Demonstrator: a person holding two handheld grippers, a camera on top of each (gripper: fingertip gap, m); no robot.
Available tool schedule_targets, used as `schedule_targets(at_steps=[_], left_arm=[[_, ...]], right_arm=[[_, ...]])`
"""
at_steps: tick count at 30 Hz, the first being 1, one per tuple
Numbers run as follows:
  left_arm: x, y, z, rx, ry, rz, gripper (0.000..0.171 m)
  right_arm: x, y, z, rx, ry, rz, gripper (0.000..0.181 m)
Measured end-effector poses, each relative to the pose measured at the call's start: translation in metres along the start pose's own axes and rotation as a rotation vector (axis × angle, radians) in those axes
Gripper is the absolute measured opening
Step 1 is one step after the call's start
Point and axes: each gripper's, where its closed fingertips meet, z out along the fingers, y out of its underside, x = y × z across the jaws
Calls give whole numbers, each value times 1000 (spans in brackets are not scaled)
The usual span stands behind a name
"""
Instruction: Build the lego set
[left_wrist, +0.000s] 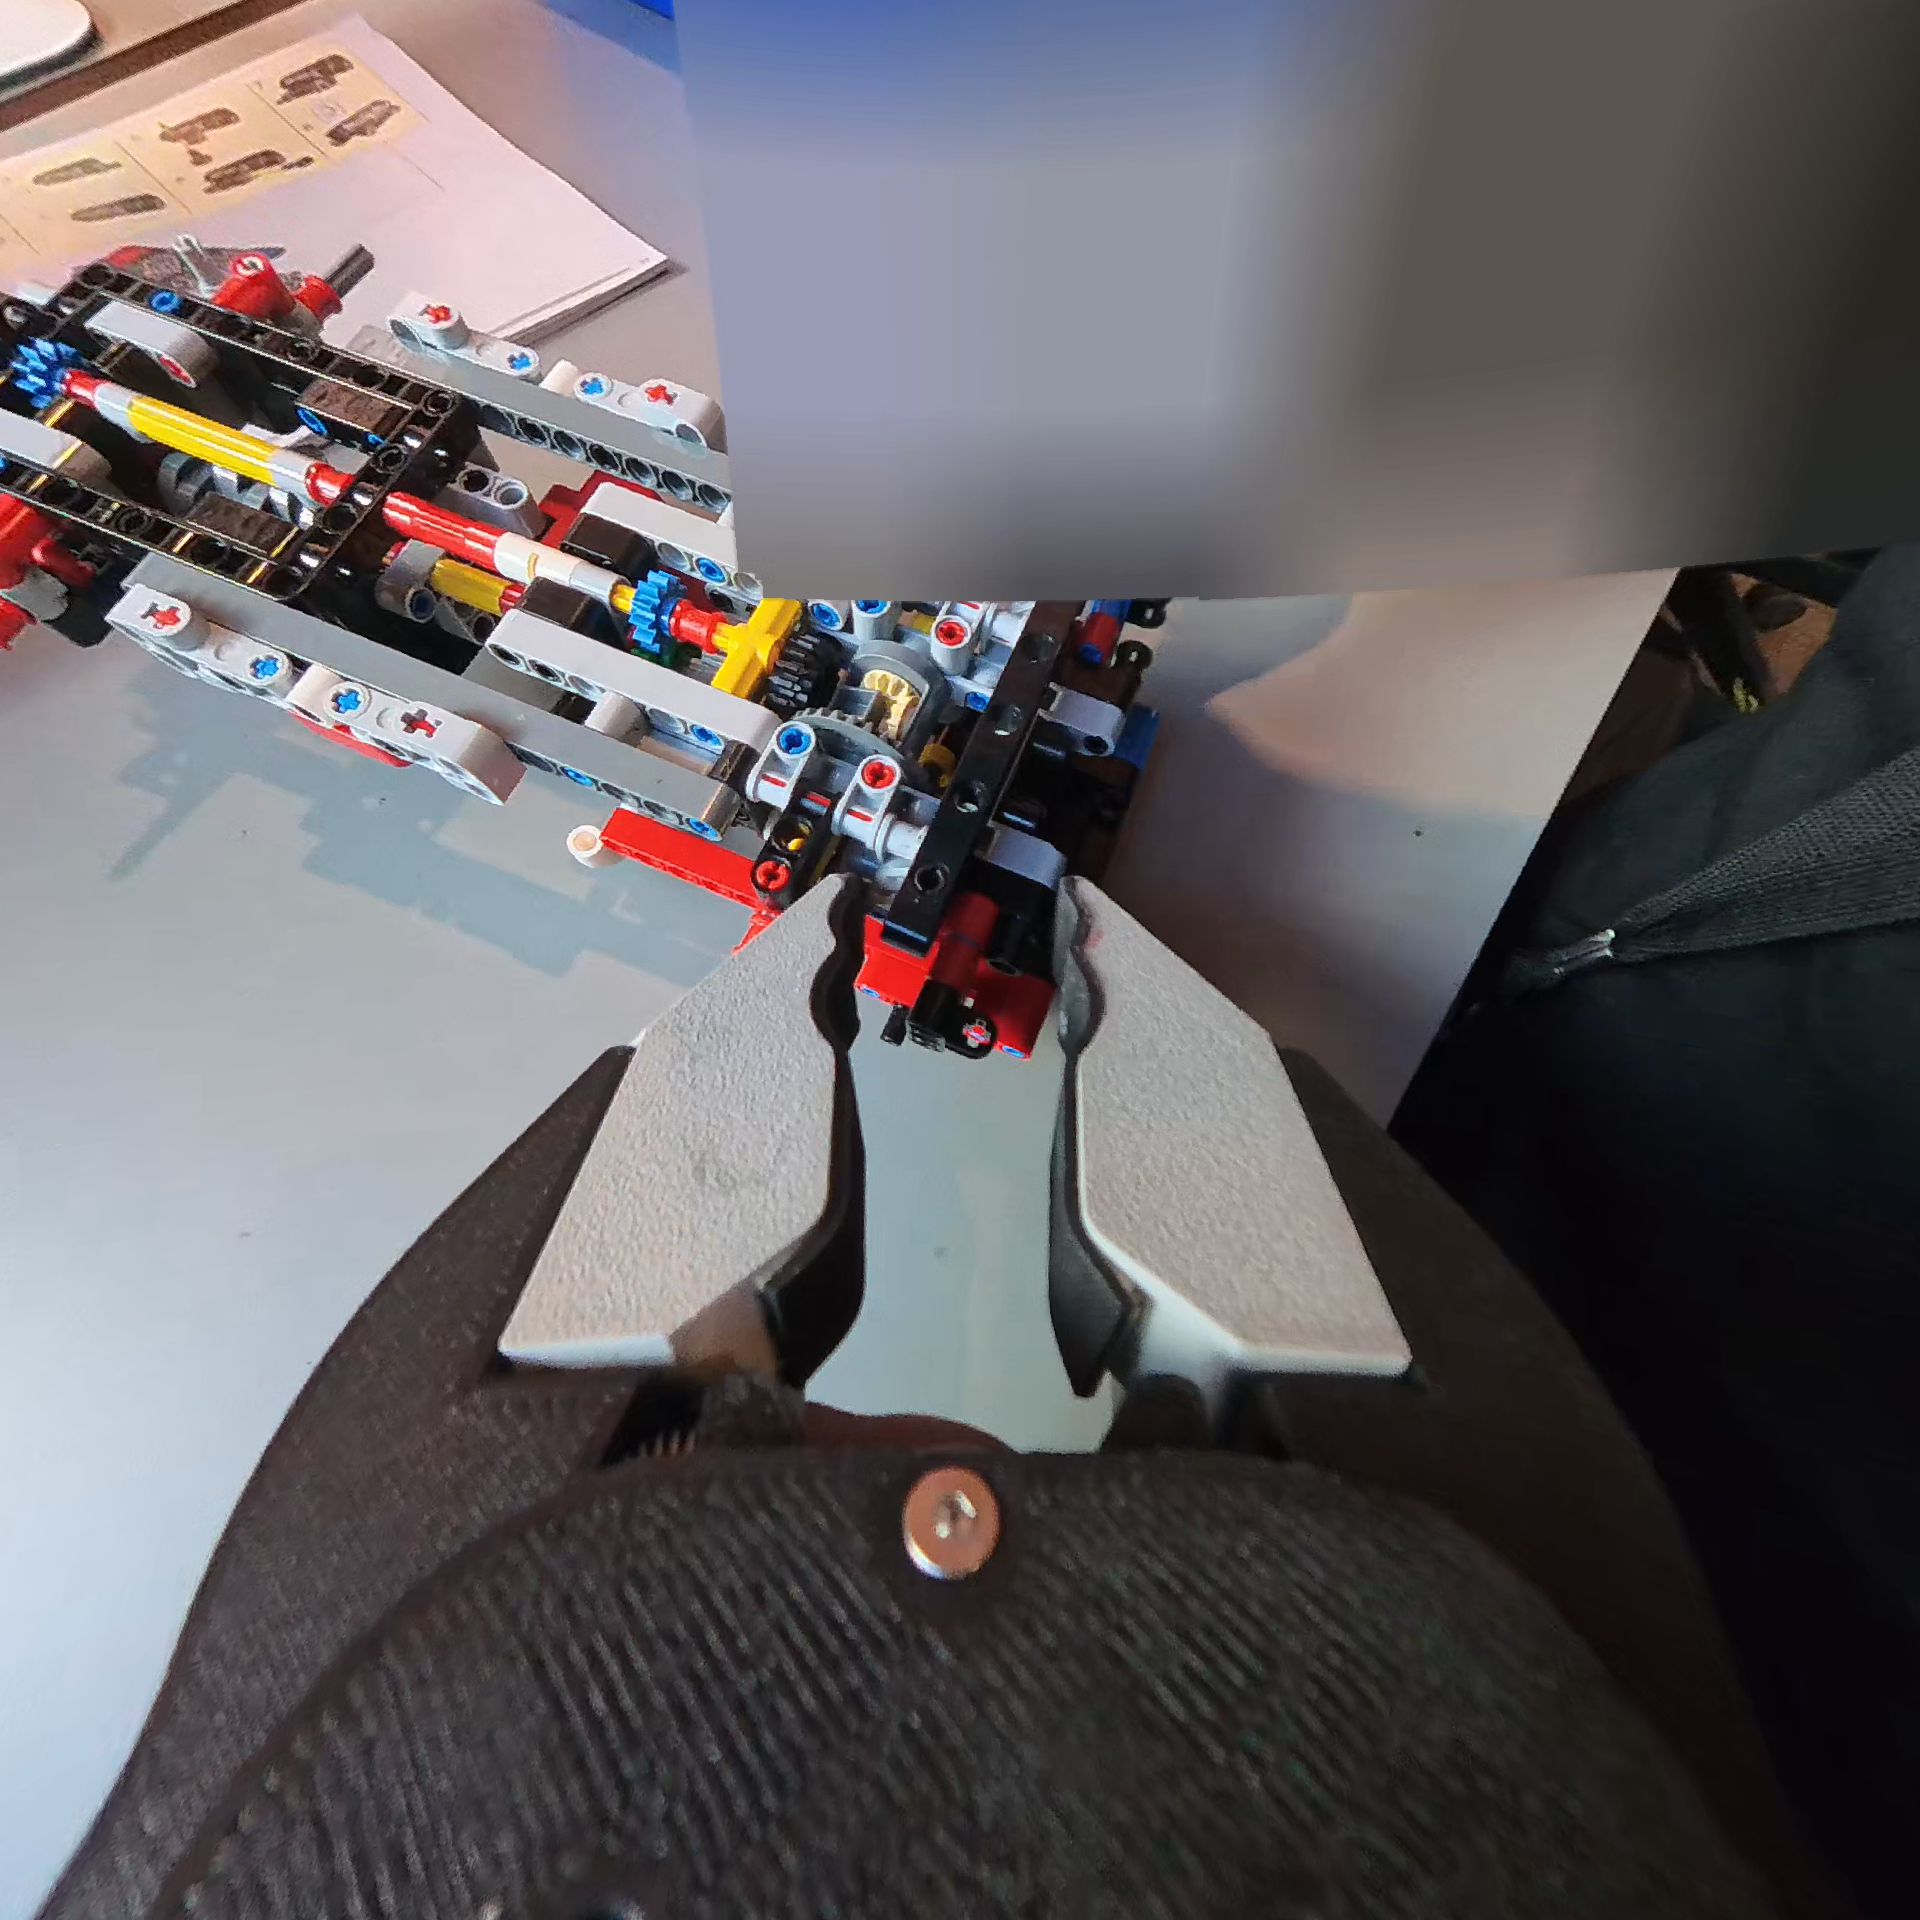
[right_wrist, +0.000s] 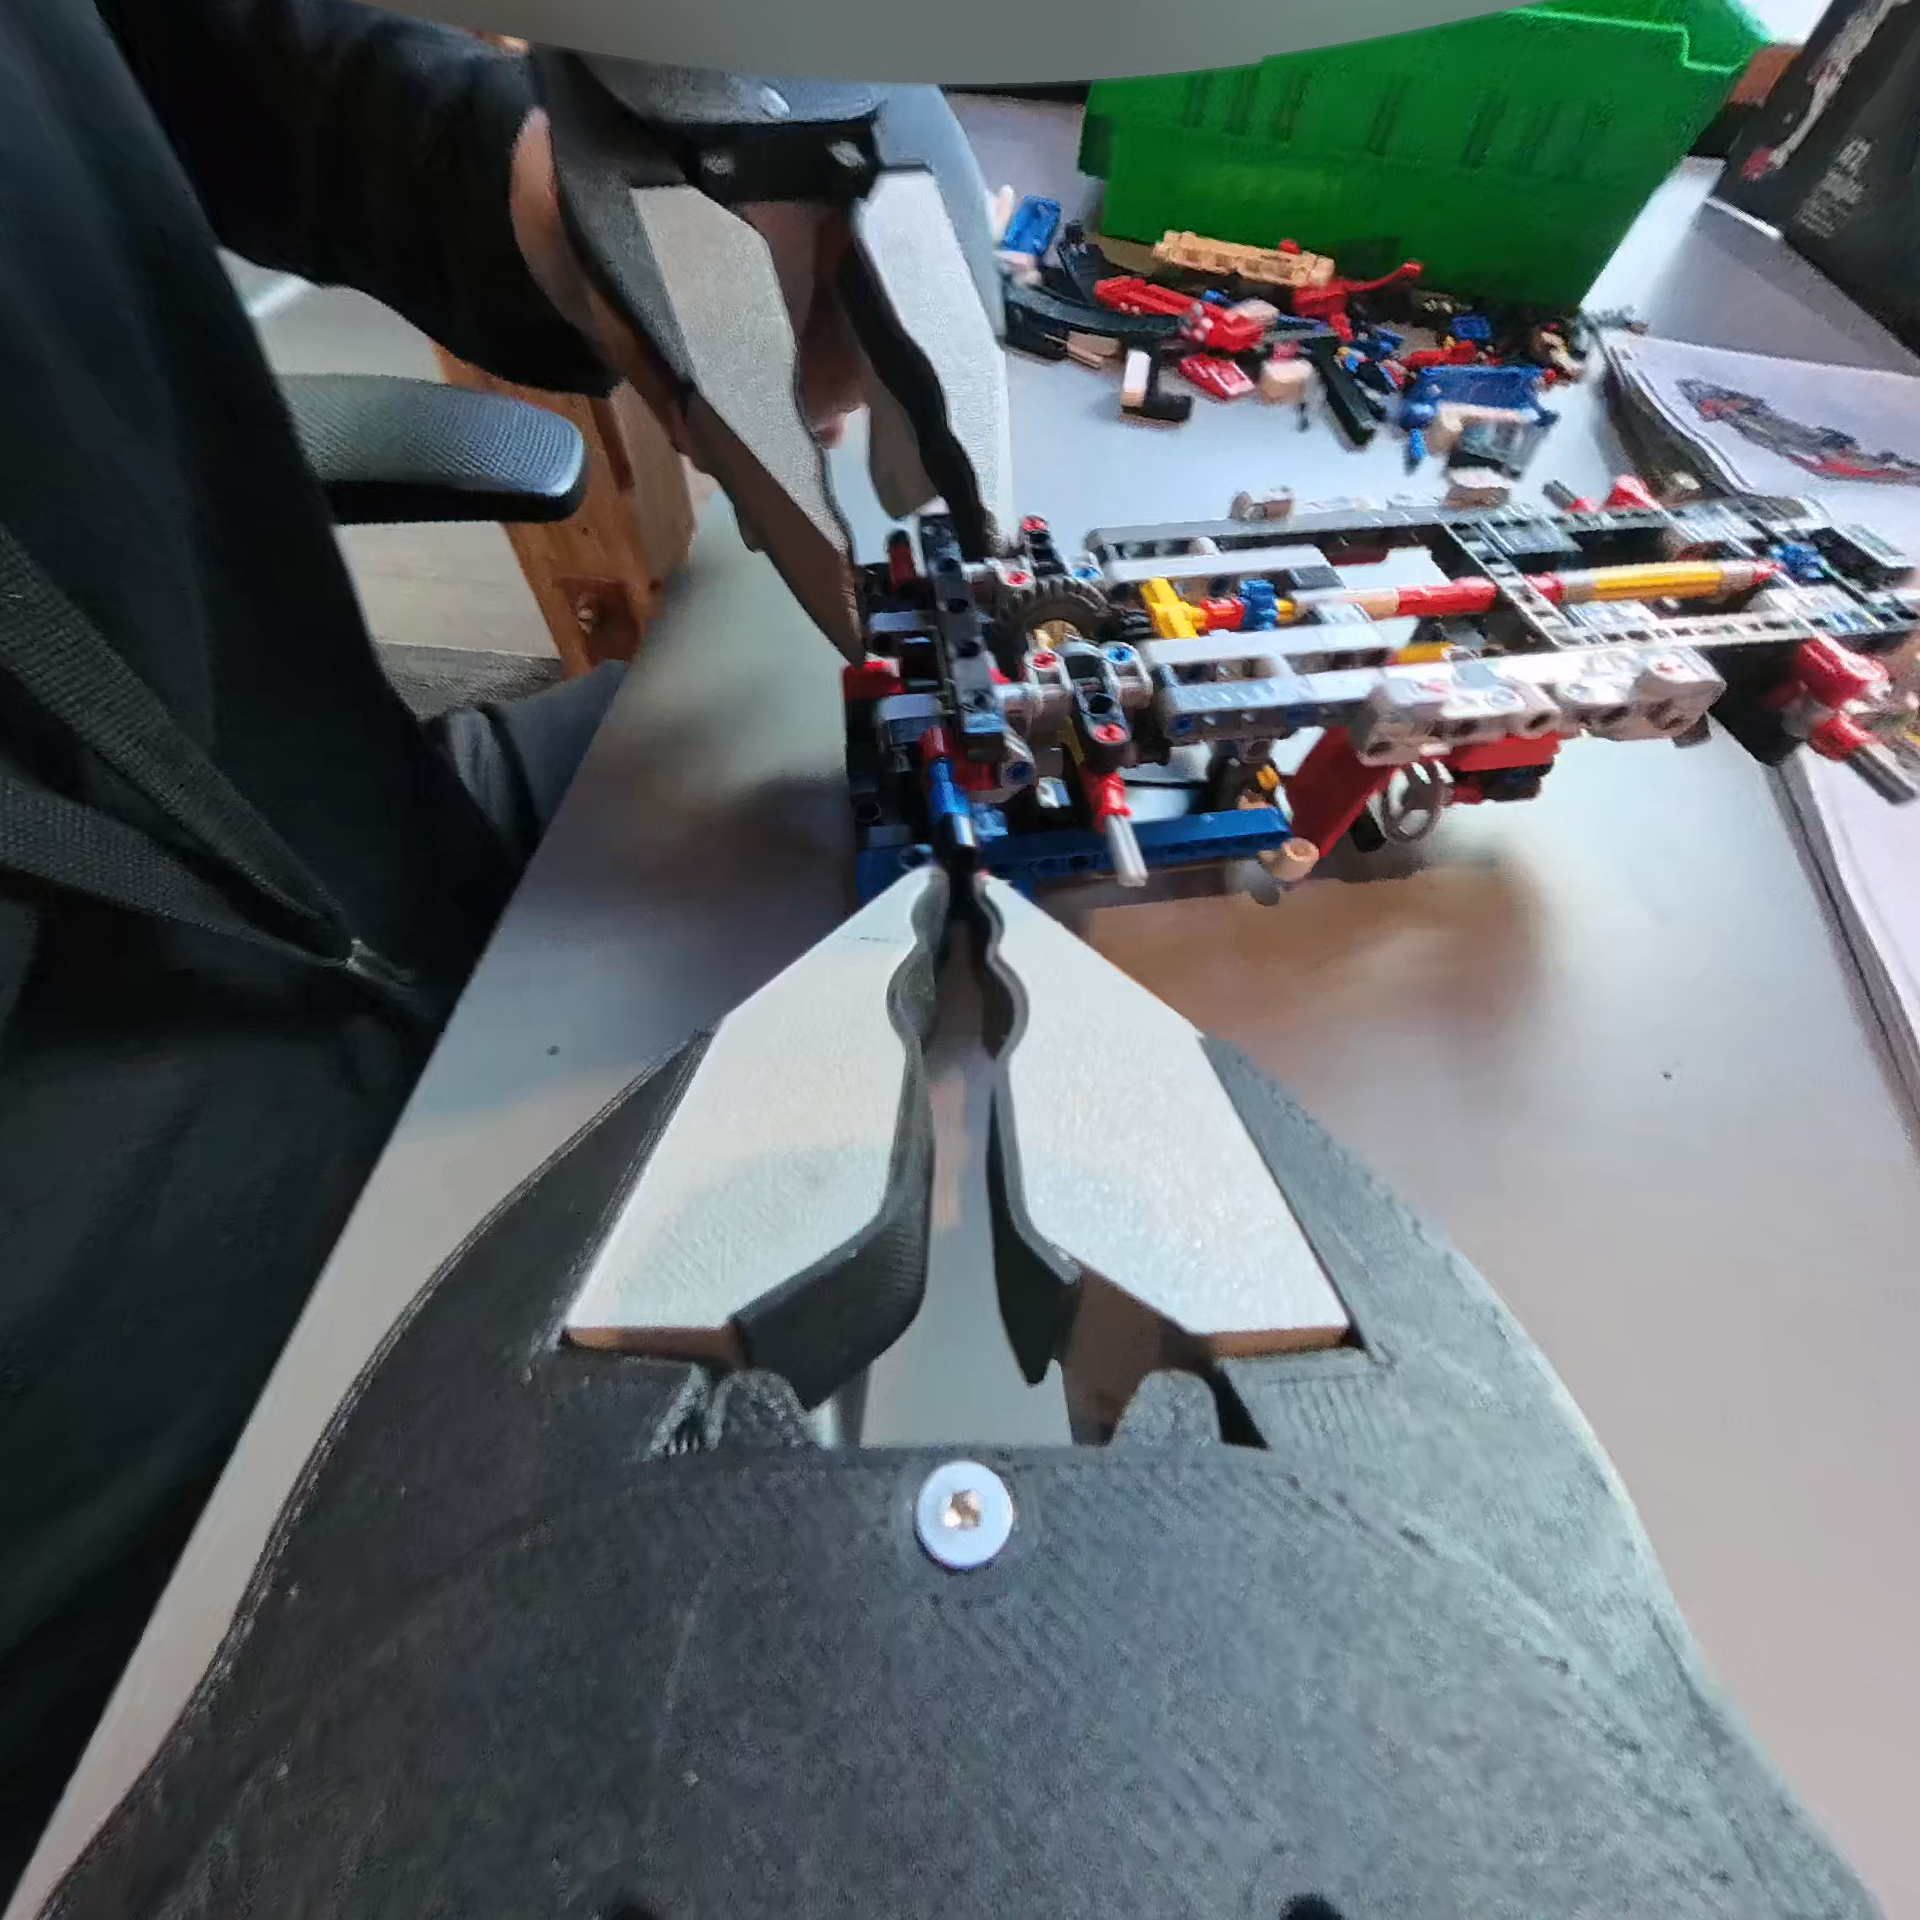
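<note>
Right gripper (right_wrist: 961, 883), nearest the lens: fingers pinched nearly together on a small black-and-blue pin (right_wrist: 951, 821) at the near end corner of the lego chassis (right_wrist: 1299, 655). Whether the pin is seated in the blue beam (right_wrist: 1143, 836) cannot be told.

Left gripper (left_wrist: 956, 894): jaws spread, straddling the red block (left_wrist: 961, 961) at the same end of the chassis, both tips against the model's sides.

The chassis lies flat on the grey table (left_wrist: 260, 1039), running lengthwise away from both grippers. Loose parts pile (right_wrist: 1299, 322) and green bin (right_wrist: 1403, 135) sit far behind it; instruction booklet (left_wrist: 364, 156) lies beyond its far end.
</note>
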Motion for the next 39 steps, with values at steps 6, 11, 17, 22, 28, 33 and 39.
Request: schedule_targets(at_steps=[6, 11, 17, 22, 28, 33, 39], left_arm=[[0, -4, 1, 7, -3, -15, 33], [-1, -2, 1, 6, 1, -21, 34], [-2, -1, 2, 0, -8, -17, 34], [-2, -2, 2, 18, -3, -34, 34], [-2, -4, 3, 20, 1, -29, 34], [1, -1, 7, 9, -12, -21, 34], [5, 4, 12, -23, -58, -20, 32]], right_arm=[[-7, -3, -2, 8, -41, -55, 0], [5, -4, -3, 23, -20, 22, 19], [0, -5, 1, 23, -42, -39, 0], [6, -5, -2, 44, -49, -2, 14], [4, -6, 4, 36, -75, -19, 5], [1, -3, 5, 15, -86, -41, 4], [0, 2, 5, -50, -43, -95, 5]])
